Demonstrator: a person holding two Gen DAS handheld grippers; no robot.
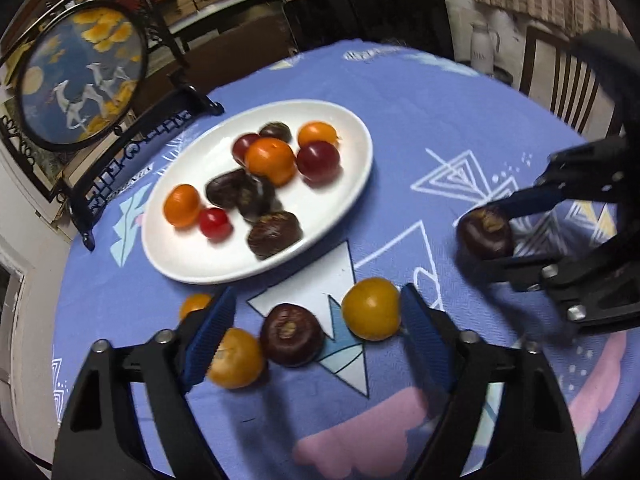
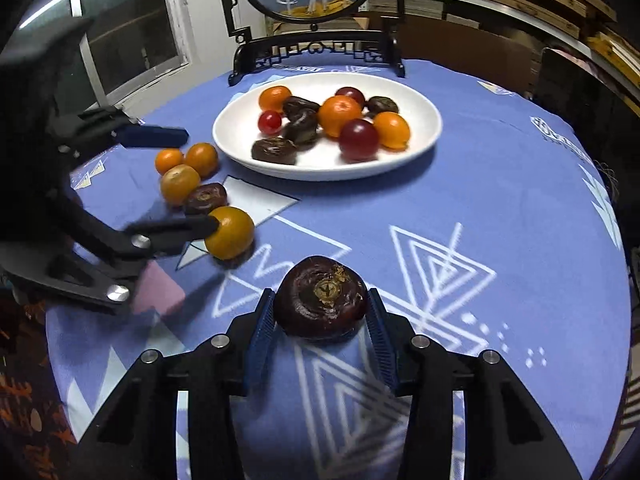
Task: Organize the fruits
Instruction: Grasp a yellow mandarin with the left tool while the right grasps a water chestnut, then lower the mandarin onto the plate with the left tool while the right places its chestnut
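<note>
A white oval plate [image 1: 192, 256] [image 2: 424, 136] on the blue tablecloth holds several orange, red and dark brown fruits. My left gripper [image 1: 316, 316] [image 2: 196, 178] is open around loose fruit on the cloth: a dark brown fruit [image 1: 291, 334] [image 2: 205, 199], an orange one [image 1: 372, 308] [image 2: 231, 233] by the right finger, and another orange one [image 1: 236, 358] [image 2: 179, 184] by the left finger. Two more orange fruits [image 2: 188, 159] lie beyond. My right gripper [image 2: 320, 312] [image 1: 498, 240] stands with its jaws on both sides of a dark brown fruit [image 2: 322, 302] [image 1: 485, 232] resting on the cloth.
A round decorative screen on a black stand [image 1: 80, 80] [image 2: 316, 8] stands at the table's back edge behind the plate. A wooden chair [image 1: 560, 76] and a white jug [image 1: 484, 46] are beyond the far side. A window [image 2: 132, 32] is at the left.
</note>
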